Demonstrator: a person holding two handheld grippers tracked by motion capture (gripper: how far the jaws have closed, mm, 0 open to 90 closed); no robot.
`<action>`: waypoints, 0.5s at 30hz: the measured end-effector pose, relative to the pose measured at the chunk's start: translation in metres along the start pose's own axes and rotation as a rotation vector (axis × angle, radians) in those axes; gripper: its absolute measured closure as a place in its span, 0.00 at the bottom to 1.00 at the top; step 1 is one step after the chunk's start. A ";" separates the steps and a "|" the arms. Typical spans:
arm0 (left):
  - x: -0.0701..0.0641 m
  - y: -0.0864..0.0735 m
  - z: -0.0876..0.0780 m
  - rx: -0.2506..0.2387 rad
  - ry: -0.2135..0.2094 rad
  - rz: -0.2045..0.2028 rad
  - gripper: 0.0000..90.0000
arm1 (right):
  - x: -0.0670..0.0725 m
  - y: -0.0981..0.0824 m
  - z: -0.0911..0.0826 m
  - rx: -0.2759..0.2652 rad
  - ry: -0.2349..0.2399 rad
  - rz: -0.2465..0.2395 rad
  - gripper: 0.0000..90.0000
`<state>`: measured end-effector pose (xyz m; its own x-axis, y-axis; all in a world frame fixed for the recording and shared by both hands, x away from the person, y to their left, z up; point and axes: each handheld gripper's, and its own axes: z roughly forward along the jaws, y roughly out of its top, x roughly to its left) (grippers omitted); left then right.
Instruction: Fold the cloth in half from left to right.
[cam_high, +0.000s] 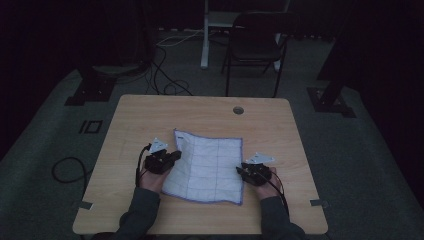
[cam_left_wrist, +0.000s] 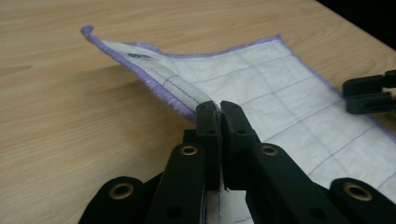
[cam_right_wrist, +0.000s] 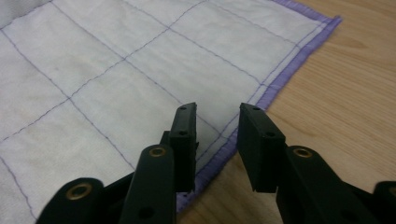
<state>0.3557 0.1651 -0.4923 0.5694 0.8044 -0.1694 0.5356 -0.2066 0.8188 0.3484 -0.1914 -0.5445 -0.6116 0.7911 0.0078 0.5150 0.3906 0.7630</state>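
Note:
A white cloth (cam_high: 207, 165) with purple grid lines and a purple hem lies spread on the wooden table (cam_high: 150, 115). My left gripper (cam_high: 175, 155) is shut on the cloth's left edge (cam_left_wrist: 187, 91) and holds that edge lifted off the table, so the hem rises in a fold. My right gripper (cam_high: 241, 170) stands at the cloth's right edge, open, its jaws apart over the purple hem (cam_right_wrist: 275, 79) with the cloth lying flat beneath them. In the left gripper view the right gripper (cam_left_wrist: 348, 95) shows at the far right edge of the cloth.
A round cable hole (cam_high: 238, 110) sits near the table's far edge. Beyond the table stand a dark chair (cam_high: 255, 45) and a white post (cam_high: 205, 35), with cables on the floor. Bare wood surrounds the cloth on all sides.

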 end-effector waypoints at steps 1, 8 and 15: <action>-0.001 0.002 0.000 -0.002 -0.004 0.003 0.97 | -0.001 0.000 0.000 -0.002 -0.002 0.002 0.78; -0.010 0.011 0.000 -0.025 -0.026 0.018 0.97 | -0.001 -0.001 0.000 0.008 -0.006 0.006 0.78; -0.018 0.019 0.000 -0.042 -0.049 0.030 0.97 | -0.002 -0.001 0.001 0.011 -0.002 0.008 0.78</action>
<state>0.3555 0.1466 -0.4736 0.6151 0.7698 -0.1704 0.4920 -0.2058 0.8460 0.3497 -0.1934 -0.5458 -0.6065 0.7950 0.0124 0.5264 0.3898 0.7556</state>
